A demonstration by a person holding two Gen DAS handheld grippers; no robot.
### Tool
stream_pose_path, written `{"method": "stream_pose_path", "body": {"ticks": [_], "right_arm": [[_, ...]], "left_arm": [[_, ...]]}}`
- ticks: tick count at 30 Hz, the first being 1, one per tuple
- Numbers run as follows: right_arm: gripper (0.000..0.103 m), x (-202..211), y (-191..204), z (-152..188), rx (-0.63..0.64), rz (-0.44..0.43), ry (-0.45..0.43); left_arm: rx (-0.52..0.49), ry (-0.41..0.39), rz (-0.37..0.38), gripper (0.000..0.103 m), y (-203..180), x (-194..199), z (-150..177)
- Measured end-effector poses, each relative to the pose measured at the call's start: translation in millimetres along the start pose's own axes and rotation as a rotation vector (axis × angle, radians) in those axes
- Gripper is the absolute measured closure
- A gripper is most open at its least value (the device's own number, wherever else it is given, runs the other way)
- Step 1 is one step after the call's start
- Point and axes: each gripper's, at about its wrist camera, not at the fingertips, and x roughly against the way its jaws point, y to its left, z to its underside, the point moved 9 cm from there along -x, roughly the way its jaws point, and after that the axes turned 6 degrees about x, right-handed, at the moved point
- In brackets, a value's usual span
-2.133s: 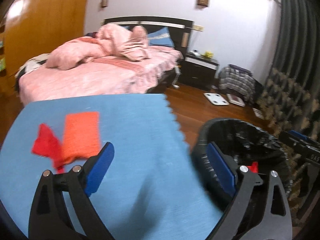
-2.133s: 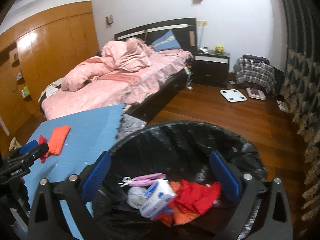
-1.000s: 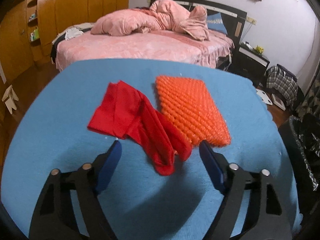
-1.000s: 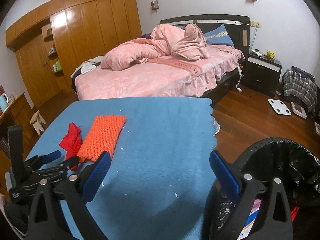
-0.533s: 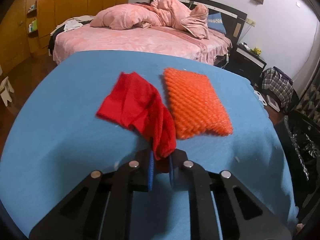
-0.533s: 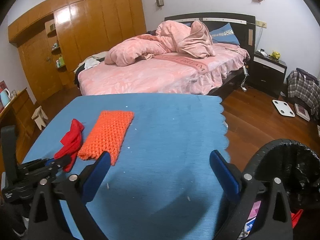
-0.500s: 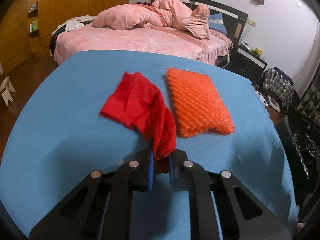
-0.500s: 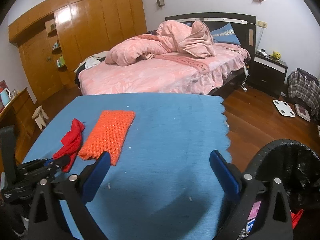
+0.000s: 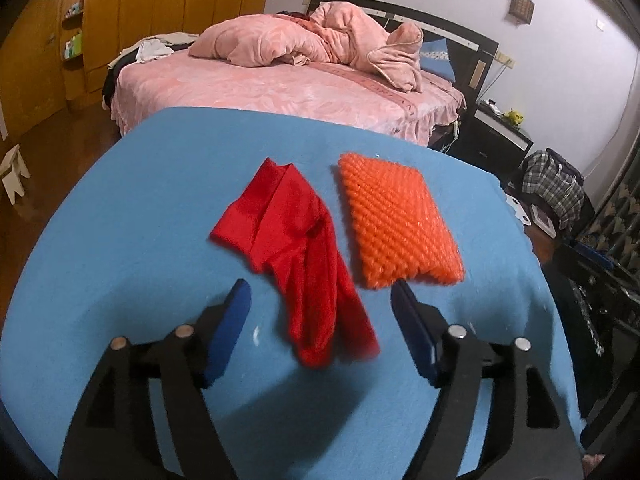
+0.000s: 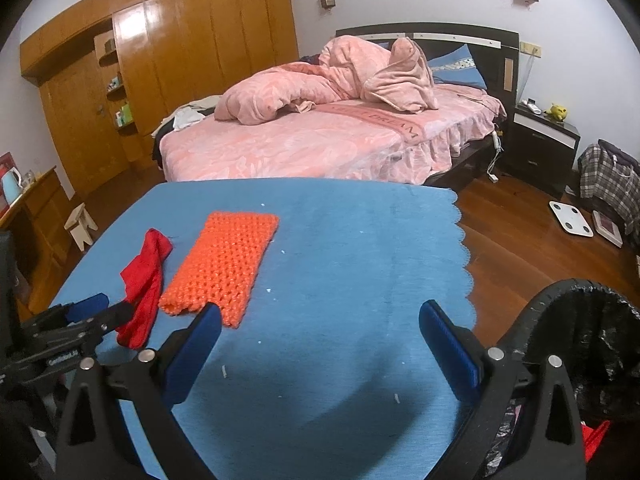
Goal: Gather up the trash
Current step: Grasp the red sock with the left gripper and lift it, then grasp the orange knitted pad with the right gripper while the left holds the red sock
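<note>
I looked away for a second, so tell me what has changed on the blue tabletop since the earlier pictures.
The left claw, shut on the near end of the red cloth half a second ago, has just opened; the cloth lies between its pads, unpinched, on the blue tabletop. The right claw stays open and empty. The orange knitted pad and lined trash bin are unchanged.

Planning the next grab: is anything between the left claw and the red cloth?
Nothing visible. The left claw is open, having just been opening, and the red cloth lies on the blue table cover with its near end between the fingers, untouched by them.
</note>
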Motion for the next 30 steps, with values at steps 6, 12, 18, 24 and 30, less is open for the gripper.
{"method": "stream_pose_path", "body": {"ticks": [6,12,18,24,30], "right_arm": [[0.006,0,-3,0,0.001,0.005,-0.001],[0.006,-3,-1,-1,0.002,0.001,0.005],[0.006,-8,11,-2,0.013,-0.012,0.005],[0.006,-19,24,-6,0.016,-0.025,0.003],[0.006,-39,48,-13,0.037,-0.051,0.019]], "left_arm": [[0.035,0.04,-0.015,0.041,5,-24,-7],[0.04,0.059,0.007,0.091,12,-31,-4],[0.017,0.019,-0.019,0.095,16,-22,-7],[-0.012,-0.005,-0.066,0.095,31,-11,-13],[0.018,0.02,-0.089,0.095,53,-14,-10]]}}
